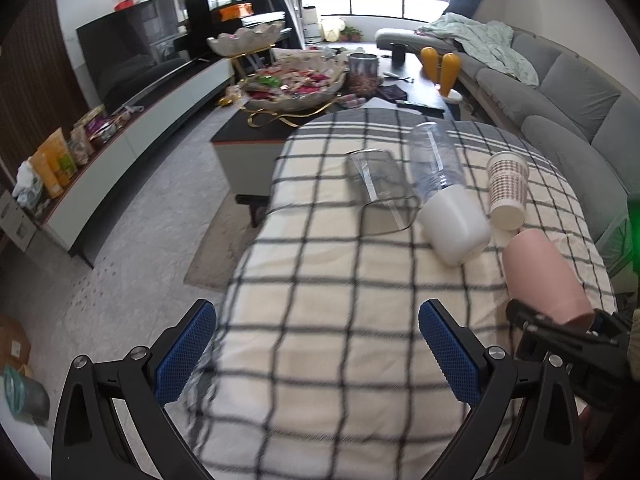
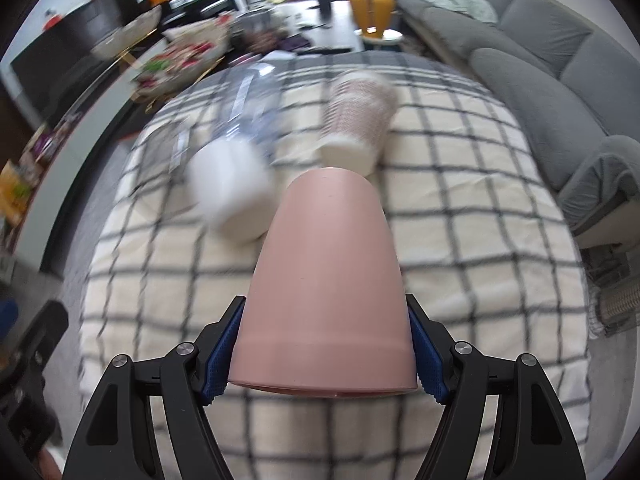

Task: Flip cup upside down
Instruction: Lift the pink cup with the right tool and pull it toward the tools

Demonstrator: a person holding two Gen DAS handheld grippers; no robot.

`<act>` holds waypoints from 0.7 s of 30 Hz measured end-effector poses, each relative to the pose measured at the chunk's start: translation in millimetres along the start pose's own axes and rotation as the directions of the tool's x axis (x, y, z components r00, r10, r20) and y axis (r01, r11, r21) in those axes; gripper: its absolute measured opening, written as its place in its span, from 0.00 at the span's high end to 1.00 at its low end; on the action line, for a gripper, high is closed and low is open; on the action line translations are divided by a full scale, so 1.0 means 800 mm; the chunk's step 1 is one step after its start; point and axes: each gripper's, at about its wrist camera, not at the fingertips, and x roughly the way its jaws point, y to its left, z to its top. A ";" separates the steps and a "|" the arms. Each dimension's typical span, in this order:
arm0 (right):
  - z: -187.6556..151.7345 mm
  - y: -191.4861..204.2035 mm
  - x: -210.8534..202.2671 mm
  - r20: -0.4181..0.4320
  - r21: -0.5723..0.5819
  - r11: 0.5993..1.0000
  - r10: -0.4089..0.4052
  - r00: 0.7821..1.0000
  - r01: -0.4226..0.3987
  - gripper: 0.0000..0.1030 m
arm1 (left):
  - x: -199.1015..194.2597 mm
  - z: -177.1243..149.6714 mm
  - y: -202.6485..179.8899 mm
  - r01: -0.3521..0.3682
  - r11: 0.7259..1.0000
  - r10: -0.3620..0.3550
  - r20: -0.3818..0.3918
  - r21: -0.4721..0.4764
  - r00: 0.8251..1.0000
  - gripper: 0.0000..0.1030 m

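My right gripper is shut on a pink cup, gripping it near its wide rim with the closed base pointing away over the checked cloth. The pink cup also shows at the right edge of the left wrist view, held in the right gripper. My left gripper is open and empty above the cloth. The right wrist view is blurred by motion.
On the cloth lie a clear glass, a clear bottle with a white cap and a patterned paper cup. A grey sofa runs along the right. A cluttered coffee table stands behind.
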 end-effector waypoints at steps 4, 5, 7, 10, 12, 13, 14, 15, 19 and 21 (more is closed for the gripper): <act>-0.023 0.027 -0.002 -0.045 -0.025 0.999 0.039 0.998 -0.040 0.28 | -0.012 -0.019 0.027 -0.010 1.000 0.009 -0.019 -0.028 1.000 0.00; -0.029 0.032 -0.001 -0.059 -0.022 0.999 0.045 0.997 -0.046 0.28 | -0.013 -0.022 0.033 -0.011 0.999 0.010 -0.020 -0.033 1.000 0.00; -0.035 0.038 0.002 -0.072 -0.019 0.999 0.047 0.996 -0.048 0.28 | -0.014 -0.029 0.042 -0.012 0.999 0.012 -0.019 -0.041 1.000 0.00; -0.038 0.044 0.005 -0.064 -0.015 1.000 0.020 0.998 -0.021 0.28 | -0.014 -0.035 0.049 -0.004 0.999 0.004 -0.017 -0.043 1.000 0.00; -0.038 0.049 0.004 -0.036 -0.007 1.000 0.001 0.999 -0.001 0.28 | -0.014 -0.038 0.051 0.008 0.999 -0.009 -0.015 -0.044 1.000 0.00; -0.037 0.050 0.003 -0.024 -0.003 1.000 -0.005 1.000 0.005 0.28 | -0.013 -0.039 0.052 0.017 0.999 -0.017 -0.013 -0.045 1.000 0.00; -0.036 0.051 0.003 -0.014 0.000 1.000 -0.009 1.000 0.009 0.28 | -0.013 -0.040 0.053 0.022 0.999 -0.023 -0.011 -0.047 1.000 0.00; -0.033 0.053 0.004 -0.008 0.001 1.000 -0.011 1.000 0.011 0.28 | -0.014 -0.041 0.053 0.026 0.999 -0.026 -0.009 -0.048 1.000 0.00; -0.032 0.058 0.014 -0.033 -0.012 1.000 -0.013 0.999 0.013 0.28 | -0.011 -0.040 0.056 0.035 0.998 -0.035 -0.002 -0.049 0.999 0.00; -0.036 0.058 0.020 -0.049 -0.012 1.000 -0.014 0.999 0.014 0.28 | -0.010 -0.039 0.056 0.039 0.998 -0.039 -0.004 -0.048 0.999 0.00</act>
